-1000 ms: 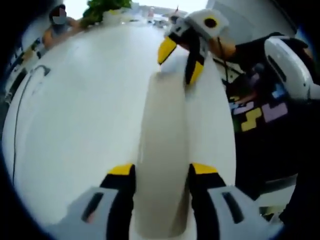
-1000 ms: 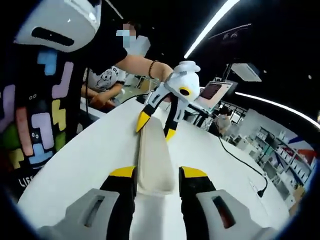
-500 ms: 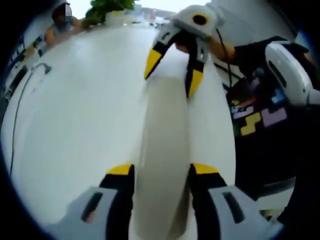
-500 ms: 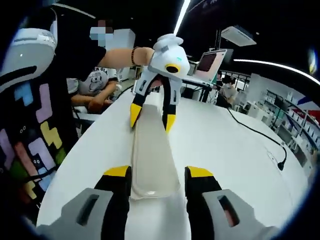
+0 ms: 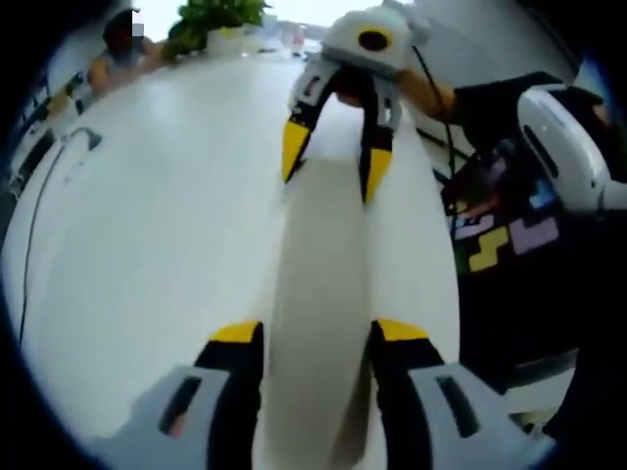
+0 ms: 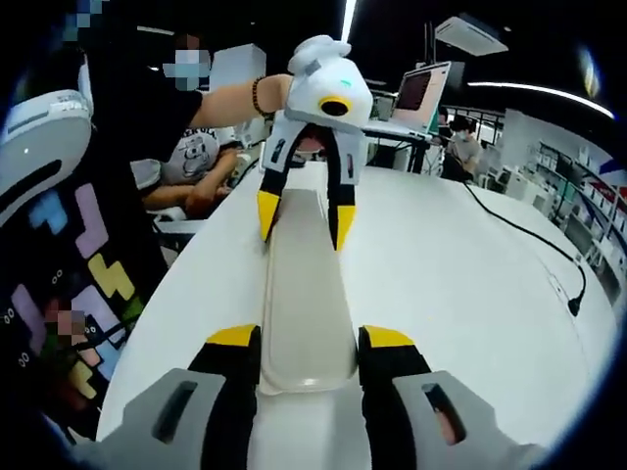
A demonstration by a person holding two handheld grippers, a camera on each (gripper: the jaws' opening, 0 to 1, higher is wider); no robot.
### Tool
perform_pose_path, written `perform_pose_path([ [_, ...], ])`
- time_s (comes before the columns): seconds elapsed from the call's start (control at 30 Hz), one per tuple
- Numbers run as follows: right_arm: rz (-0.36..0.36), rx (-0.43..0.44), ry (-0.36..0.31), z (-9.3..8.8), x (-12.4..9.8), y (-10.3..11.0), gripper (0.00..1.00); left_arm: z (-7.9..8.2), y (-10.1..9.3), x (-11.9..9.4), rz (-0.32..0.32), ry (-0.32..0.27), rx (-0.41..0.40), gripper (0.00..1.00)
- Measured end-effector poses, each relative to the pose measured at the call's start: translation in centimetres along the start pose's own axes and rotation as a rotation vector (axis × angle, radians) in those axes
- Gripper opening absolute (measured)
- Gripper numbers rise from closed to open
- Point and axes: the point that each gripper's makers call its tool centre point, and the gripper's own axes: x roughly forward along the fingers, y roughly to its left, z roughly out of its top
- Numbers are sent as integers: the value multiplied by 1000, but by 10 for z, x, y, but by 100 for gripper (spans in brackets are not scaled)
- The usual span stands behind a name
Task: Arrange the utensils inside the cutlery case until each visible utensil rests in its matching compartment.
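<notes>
Beige cutlery case (image 5: 323, 294), long axis spanning left hand-held gripper (image 5: 315, 338) to right hand-held gripper (image 6: 309, 343), each clamping 1 end

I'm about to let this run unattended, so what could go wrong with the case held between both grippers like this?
The closed cutlery case is gripped only at its two ends, by the left gripper and right gripper, so it may slip or twist if either eases. No utensils are visible yet. It also sits near the table edge beside the person.
</notes>
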Motion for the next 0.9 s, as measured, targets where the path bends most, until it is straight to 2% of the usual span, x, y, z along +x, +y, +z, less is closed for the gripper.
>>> perform_pose_path([
  [0.1, 5, 17, -6, 0, -1, 0, 40, -5, 0, -2, 10, 9, 16, 48],
  [0.2, -1, -21, 7, -1, -3, -1, 40, -10, 1, -3, 15, 19, 13, 48],
  [0.33, -2, -28, 16, -1, -4, -2, 40, -15, 3, -2, 23, 27, 12, 47],
  [0.53, 6, -14, 7, -1, -4, -2, 39, -15, 3, -2, 29, 27, 25, 46],
  [0.6, -6, -18, 27, -1, -6, -5, 39, -14, 3, -2, 31, 27, 23, 46],
  [0.67, -19, -30, 26, 3, -9, -9, 36, -13, 4, -2, 32, 26, 23, 45],
  [0.73, -5, 19, -24, 12, -13, -8, 23, -13, 4, -3, 30, 29, 25, 45],
  [0.77, 3, 32, -23, 12, -15, -9, 22, -13, 4, -3, 31, 29, 31, 45],
  [0.83, -15, 13, 13, 6, -16, -13, 31, -13, 4, -2, 31, 31, 36, 45],
  [0.9, -17, 2, 25, 4, -16, -14, 32, -13, 5, -2, 31, 33, 31, 45],
])
